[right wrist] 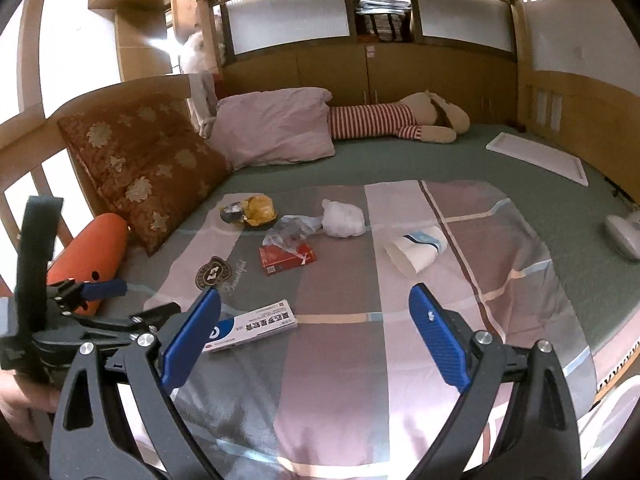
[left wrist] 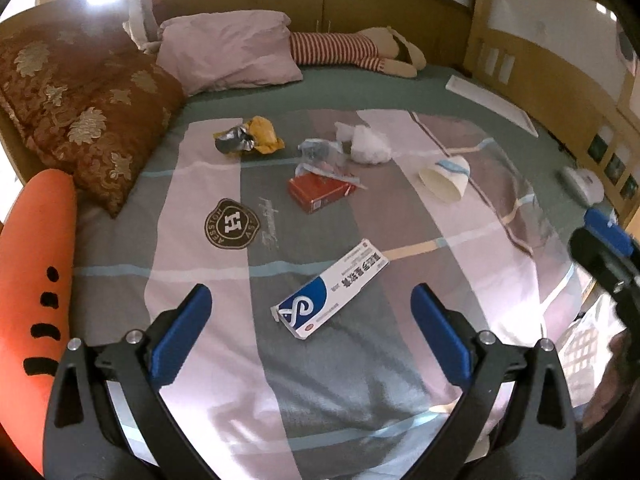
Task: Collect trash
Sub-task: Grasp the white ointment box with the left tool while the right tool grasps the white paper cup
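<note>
Left wrist view: left gripper (left wrist: 311, 300) hangs spread wide, empty, lined up over the blue-and-white medicine box (left wrist: 330, 289) just ahead, probably its first pick; right gripper (right wrist: 314, 307) is spread and empty too.

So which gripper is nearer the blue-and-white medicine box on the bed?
Left. The left gripper hovers open right before the blue-and-white medicine box, which lies between its fingers in view. The right gripper is open too, with the box off to its left.

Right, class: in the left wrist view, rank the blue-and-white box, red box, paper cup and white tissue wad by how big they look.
1. Blue-and-white box, clearly largest, though also nearest the camera.
2. Red box.
3. Paper cup and white tissue wad look alike; I won't rank them.
</note>
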`<state>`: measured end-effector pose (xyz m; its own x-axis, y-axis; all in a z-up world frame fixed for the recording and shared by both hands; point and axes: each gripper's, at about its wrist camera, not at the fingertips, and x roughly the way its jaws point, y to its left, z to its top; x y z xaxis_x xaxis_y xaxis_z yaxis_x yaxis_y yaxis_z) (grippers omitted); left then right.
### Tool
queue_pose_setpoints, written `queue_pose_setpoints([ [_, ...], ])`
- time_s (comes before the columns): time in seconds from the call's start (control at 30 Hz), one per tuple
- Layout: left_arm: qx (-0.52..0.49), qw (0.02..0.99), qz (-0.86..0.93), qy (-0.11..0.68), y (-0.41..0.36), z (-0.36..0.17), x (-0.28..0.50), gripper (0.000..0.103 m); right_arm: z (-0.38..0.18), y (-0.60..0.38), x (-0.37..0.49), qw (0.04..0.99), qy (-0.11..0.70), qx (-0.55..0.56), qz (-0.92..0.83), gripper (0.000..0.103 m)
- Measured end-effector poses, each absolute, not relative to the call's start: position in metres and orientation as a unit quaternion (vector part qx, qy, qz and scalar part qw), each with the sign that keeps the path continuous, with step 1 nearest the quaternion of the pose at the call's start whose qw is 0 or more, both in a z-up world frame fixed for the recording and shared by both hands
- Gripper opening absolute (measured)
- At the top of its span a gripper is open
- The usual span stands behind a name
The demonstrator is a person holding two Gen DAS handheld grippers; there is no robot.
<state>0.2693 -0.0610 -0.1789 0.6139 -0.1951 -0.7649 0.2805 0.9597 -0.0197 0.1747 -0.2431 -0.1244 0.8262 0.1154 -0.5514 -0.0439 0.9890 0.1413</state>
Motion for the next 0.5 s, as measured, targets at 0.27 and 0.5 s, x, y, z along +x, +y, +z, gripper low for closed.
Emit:
queue_pose_setpoints([
  [0.27,0.159,0.850,-0.182,0.468,-0.094,-0.237,0.304,0.099,-0.126,-0.249,0.177,0.953,0.293,0.070,0.034,0.093],
  [0.5,0.174,0.830,-0.209,0.488,-0.099,-0.281,0.344,0.099,-0.131,-0.252,0.182,0.949,0.304,0.084,0.031,0.093],
])
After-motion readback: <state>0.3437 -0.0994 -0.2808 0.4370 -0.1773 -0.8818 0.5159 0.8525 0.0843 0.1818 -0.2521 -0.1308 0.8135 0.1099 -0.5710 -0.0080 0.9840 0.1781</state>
